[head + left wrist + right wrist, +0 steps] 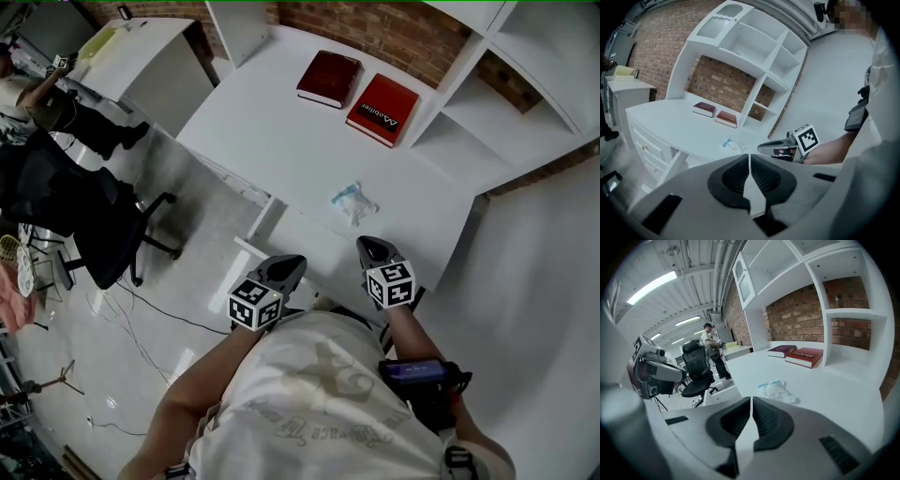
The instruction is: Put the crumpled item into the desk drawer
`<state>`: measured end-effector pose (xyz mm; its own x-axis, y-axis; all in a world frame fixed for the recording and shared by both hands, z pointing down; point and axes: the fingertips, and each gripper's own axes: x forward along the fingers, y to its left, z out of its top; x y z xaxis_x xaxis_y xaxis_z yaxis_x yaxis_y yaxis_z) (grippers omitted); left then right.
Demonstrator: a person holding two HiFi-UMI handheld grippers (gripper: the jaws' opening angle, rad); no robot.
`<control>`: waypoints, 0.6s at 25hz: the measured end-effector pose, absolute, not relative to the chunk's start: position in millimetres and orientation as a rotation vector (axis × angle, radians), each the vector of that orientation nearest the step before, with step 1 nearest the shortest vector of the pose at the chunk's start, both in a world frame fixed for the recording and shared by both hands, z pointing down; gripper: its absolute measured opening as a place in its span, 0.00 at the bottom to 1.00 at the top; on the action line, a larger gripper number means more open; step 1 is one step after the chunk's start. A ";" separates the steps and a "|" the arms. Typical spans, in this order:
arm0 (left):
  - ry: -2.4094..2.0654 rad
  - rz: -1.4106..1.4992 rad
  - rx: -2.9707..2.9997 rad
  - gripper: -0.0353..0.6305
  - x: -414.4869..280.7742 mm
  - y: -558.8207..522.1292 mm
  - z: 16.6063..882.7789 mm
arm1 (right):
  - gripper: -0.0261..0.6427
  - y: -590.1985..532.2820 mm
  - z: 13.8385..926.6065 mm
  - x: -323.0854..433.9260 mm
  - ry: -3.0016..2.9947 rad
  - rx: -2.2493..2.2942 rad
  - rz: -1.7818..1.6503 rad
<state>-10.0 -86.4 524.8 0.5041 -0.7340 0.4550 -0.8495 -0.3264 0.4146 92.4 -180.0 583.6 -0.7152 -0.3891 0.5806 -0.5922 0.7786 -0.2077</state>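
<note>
The crumpled item (354,202), a pale blue-and-white wad, lies on the white desk (281,122) near its front edge; it also shows in the left gripper view (732,145) and the right gripper view (777,390). My right gripper (372,247) hovers just short of it, jaws shut and empty (751,404). My left gripper (286,265) hangs off the desk's front edge to the left, jaws also shut with nothing in them (749,159). The desk's drawer fronts (645,148) at its left side look closed.
Two red books (329,78) (382,108) lie at the back of the desk by the white shelf unit (506,103). A black office chair (103,225) stands on the floor to the left, with cables around it. A person (711,345) stands at another desk far off.
</note>
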 end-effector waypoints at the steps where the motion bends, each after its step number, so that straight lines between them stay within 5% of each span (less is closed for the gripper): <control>1: -1.300 0.243 2.125 0.10 -12.2 -86.1 525.6 | 0.08 -182.0 585.5 91.0 -2.444 0.724 0.518; 15: -1.343 0.271 2.025 0.10 -23.9 -67.1 543.2 | 0.09 -230.5 603.9 79.2 -2.390 0.743 0.481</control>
